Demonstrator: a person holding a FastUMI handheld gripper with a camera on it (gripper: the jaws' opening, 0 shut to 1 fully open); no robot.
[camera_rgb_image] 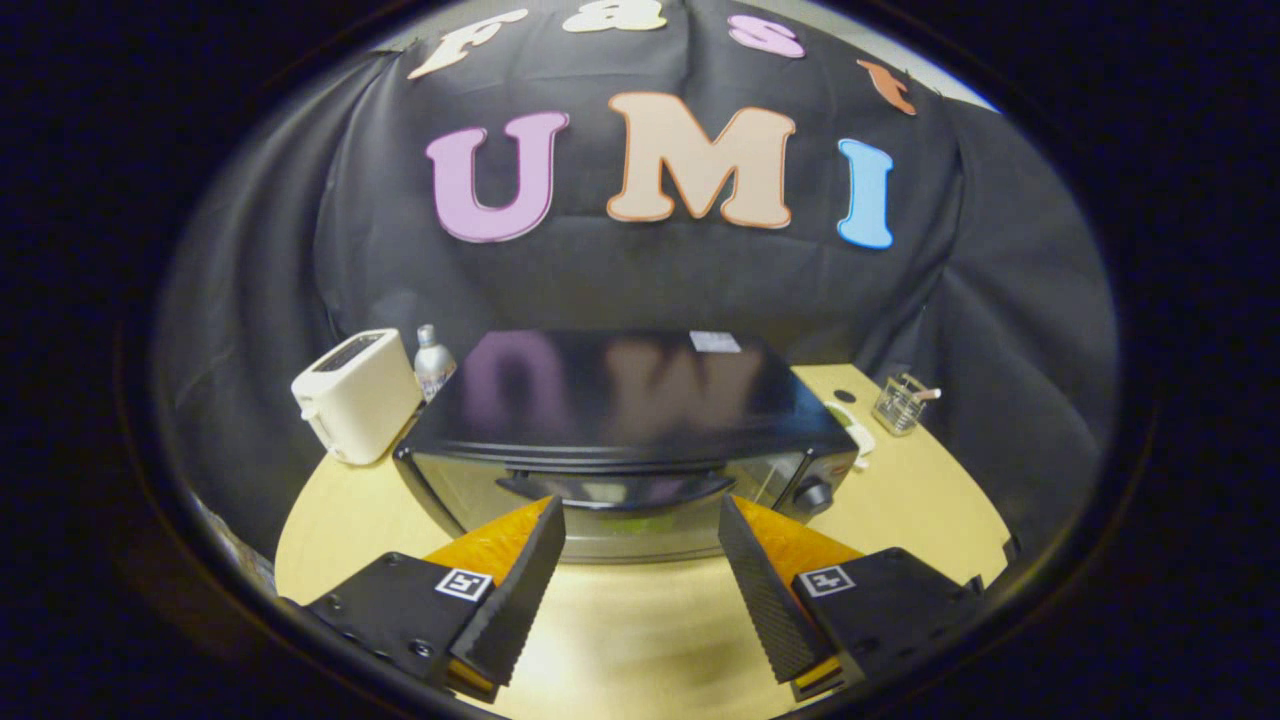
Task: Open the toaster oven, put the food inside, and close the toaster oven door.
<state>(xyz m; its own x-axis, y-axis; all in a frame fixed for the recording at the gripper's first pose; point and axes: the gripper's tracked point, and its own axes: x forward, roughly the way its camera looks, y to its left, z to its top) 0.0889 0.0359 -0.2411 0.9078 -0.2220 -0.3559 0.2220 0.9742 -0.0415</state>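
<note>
the gripper (640,520) hangs above the pale wooden surface (930,500) with its jaws spread wide and nothing between them. straight ahead, just beyond the fingertips, sits the black glossy toaster oven (620,400), its glass door shut and facing the gripper. the dark curved door handle (615,488) runs crosswise along the top of the door, lying level with the gap between the two fingers, so its long axis is square to the line of approach. a round black knob (813,495) sits to the right of the door. i judge the opening step is not yet done: the jaws need to go forward and catch that handle. to the left stand a cream plastic toaster (355,395) and a small silver bottle (432,362); to the right, a little wire basket (900,402). what the food is i cannot tell.
</note>
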